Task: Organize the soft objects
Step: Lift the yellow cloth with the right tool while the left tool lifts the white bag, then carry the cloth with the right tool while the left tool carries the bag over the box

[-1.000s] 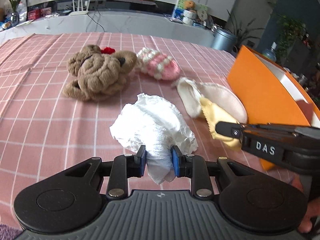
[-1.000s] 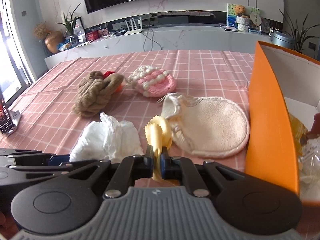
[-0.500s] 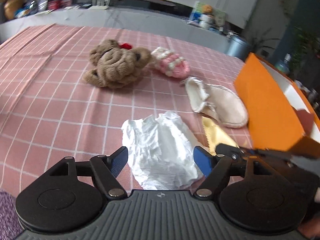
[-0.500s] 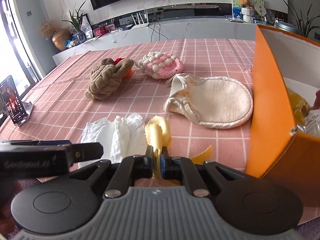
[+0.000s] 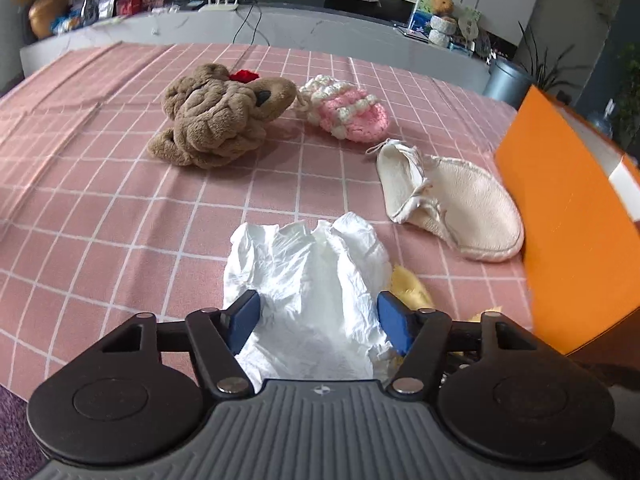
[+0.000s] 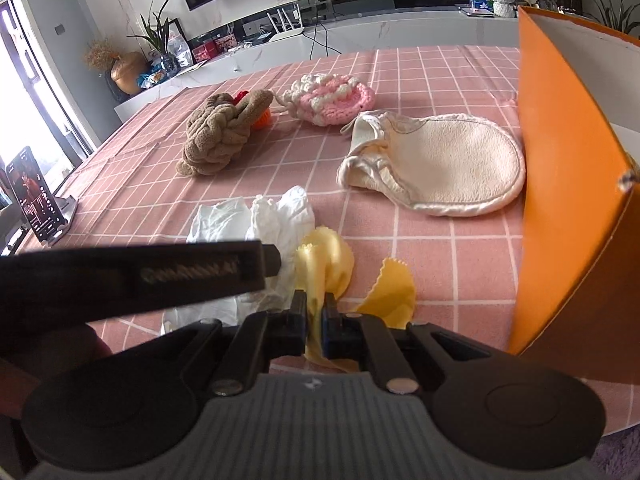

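Five soft items lie outside the orange box [image 6: 560, 184] at three o'clock. Right gripper [image 6: 316, 324] pinches the yellow cloth [image 6: 324, 268]; left gripper [image 5: 318, 320] gapes around the white tissue [image 5: 308, 276]. Most sorting remains.

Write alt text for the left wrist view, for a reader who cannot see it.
The left claw is open around a crumpled white tissue on a pink checked tablecloth. Beyond lie a brown plush toy, a pink-and-white crocheted pouch and a cream fabric pouch, with an orange box at right.
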Tool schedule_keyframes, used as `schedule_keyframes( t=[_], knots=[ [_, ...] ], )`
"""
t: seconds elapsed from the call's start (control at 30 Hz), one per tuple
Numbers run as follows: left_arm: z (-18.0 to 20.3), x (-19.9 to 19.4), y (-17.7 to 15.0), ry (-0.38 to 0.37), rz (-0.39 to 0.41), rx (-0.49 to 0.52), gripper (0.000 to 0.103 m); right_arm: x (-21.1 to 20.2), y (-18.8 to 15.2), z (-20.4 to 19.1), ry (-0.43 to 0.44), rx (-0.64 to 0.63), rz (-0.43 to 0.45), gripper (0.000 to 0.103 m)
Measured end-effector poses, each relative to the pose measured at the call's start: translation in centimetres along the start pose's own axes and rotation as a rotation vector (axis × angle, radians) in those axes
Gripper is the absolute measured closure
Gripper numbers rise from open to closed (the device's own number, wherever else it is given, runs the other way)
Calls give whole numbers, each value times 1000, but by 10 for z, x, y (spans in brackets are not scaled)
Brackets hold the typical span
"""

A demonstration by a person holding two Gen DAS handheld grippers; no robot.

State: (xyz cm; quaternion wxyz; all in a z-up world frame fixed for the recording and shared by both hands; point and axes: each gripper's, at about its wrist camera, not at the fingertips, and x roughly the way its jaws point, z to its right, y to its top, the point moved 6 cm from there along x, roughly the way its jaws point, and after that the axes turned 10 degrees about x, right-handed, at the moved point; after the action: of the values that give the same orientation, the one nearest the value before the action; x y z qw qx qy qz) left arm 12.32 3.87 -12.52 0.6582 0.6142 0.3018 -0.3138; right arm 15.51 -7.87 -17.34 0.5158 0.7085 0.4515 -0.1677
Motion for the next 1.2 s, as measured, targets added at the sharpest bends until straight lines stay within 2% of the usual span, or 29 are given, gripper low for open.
schedule_keyframes(
  t=[0.1, 0.17, 0.37, 0.53, 0.77, 1.2],
  knots=[
    [7, 3, -3, 39, 16, 64, 47, -1, 0, 0, 3, 1, 2, 99],
    [10, 3, -3, 54, 26, 99, 61, 0, 0, 0, 2, -9, 5, 98],
    [8, 1, -5, 62, 71, 126, 72, -1, -1, -1, 0, -20, 8, 98],
    [5, -4, -5, 62, 97, 132, 77, -10, 2, 1, -15, -15, 34, 98],
    [-5, -18, -3, 69, 114, 123, 77, -34, 14, -1, -34, -39, 107, 98],
    [9, -79, 32, 72, 290, 204, 78, -90, 37, -5, -42, -54, 252, 98]
  ],
)
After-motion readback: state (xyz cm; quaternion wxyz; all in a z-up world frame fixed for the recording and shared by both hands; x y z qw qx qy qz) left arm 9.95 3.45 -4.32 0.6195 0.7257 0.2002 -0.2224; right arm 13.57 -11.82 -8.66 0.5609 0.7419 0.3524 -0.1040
